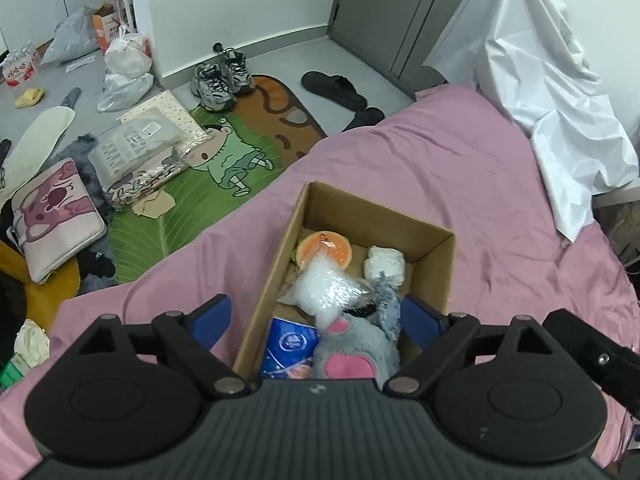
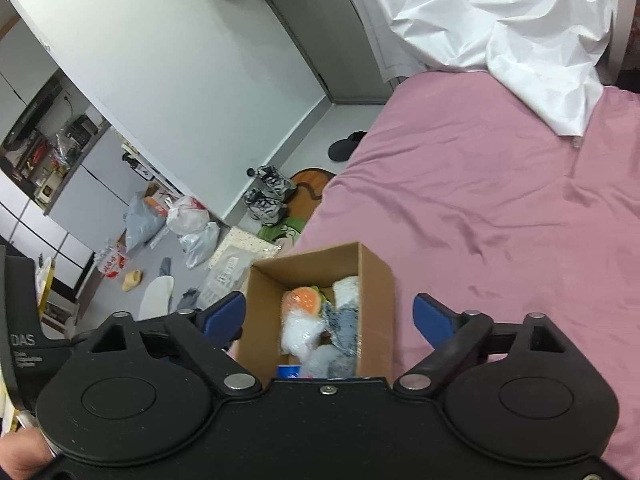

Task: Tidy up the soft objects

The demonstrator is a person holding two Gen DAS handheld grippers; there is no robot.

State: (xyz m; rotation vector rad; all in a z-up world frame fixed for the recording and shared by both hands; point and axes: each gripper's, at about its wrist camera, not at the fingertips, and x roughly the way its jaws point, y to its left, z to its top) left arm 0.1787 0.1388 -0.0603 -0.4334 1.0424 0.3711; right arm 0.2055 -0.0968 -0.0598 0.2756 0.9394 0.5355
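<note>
An open cardboard box stands on the pink bedsheet. Inside lie an orange burger-shaped plush, a clear bag of white stuffing, a white folded cloth, a fuzzy blue-grey piece, a grey plush with pink patches and a blue packet. My left gripper hangs open over the box's near end, its blue fingertips clear of the grey plush. My right gripper is open above the box, holding nothing.
A crumpled white plastic sheet covers the bed's far end. Beside the bed the floor holds a green cartoon mat, grey sneakers, black slippers, plastic bags and a pink pouch.
</note>
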